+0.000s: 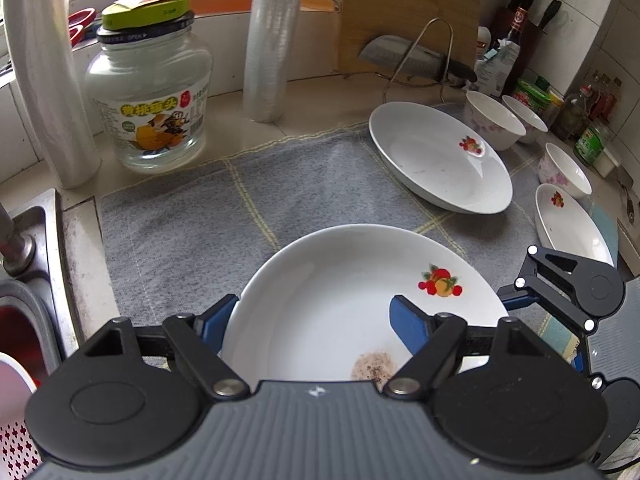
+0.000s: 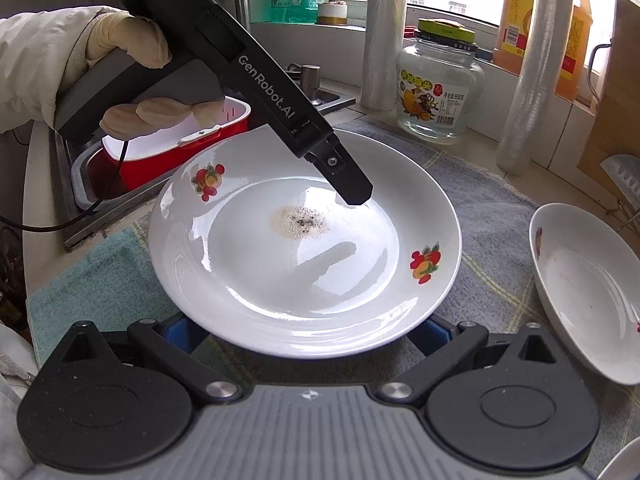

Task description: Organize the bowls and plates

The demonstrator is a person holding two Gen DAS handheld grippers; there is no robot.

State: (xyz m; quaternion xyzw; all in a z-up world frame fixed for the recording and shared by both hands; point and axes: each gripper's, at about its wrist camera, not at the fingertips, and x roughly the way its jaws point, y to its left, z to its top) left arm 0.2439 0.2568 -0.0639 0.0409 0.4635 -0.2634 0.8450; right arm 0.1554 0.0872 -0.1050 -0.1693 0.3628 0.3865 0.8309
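Observation:
A white plate with fruit prints and a brown stain (image 1: 332,300) (image 2: 304,248) lies on the grey cloth (image 1: 280,192). My left gripper (image 1: 316,320) is open; one blue finger (image 1: 412,324) is over the plate's inside, the other (image 1: 216,318) outside its left rim. In the right wrist view its finger (image 2: 352,184) reaches over the plate. My right gripper (image 2: 308,332) is open, its blue fingers mostly hidden under the plate's near rim; it shows in the left wrist view (image 1: 560,284). A second plate (image 1: 440,160) (image 2: 588,292) and a third (image 1: 572,224) lie further right. Three floral bowls (image 1: 492,124) stand behind.
A glass jar (image 1: 152,92) (image 2: 440,88), wrapped pipes (image 1: 272,40), a cutting board and cleaver on a rack (image 1: 408,56), bottles (image 1: 592,120) at far right. A sink with a red basket (image 2: 172,148) lies left of the cloth.

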